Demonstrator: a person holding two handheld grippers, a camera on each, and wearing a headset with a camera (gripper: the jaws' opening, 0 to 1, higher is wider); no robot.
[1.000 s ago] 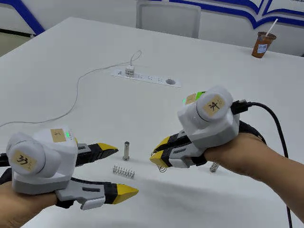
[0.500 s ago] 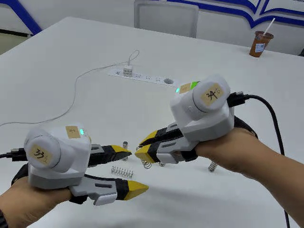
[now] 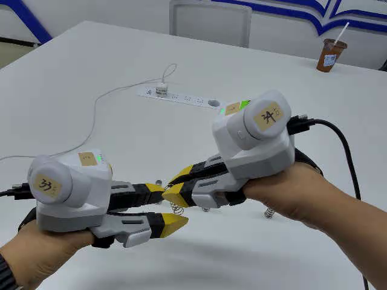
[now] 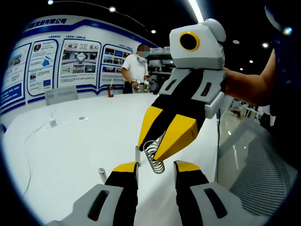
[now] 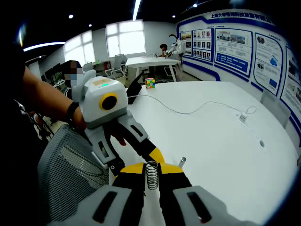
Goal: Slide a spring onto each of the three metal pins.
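Found right gripper (image 3: 169, 188) clamped fully onto a thin steel coil spring (image 3: 176, 208): yellow wedge-shaped tips pinching the upper turns, lower turns hanging free below. Confirmed in the right gripper view, with the coil upright and both pads pressed against the wire.

Found left gripper (image 3: 170, 203) parted and holding nothing, its black fingers capped in glossy yellow. Placed nose to nose with the right gripper, tips just below the hanging coil spring and to either side of it in the left gripper view; unable to tell whether touching.

Noted a pin (image 4: 102, 174), a short smooth metal cylinder, standing upright on the tabletop (image 3: 121, 84) just outside the left gripper's jaw, apart from the coil spring. Noted a second pin (image 4: 137, 154), slimmer in appearance, upright just behind that same jaw tip.

Recorded a second spring (image 3: 270, 212) resting on the tabletop close beside the right hand (image 3: 296, 193), partly hidden.

Surface: matte white, flat, smooth. Further back, a flat white power strip (image 3: 181, 98) with a thin pale cable (image 3: 100, 118) curving away, and at the far edge a brown cup (image 3: 329, 55) with a straw.
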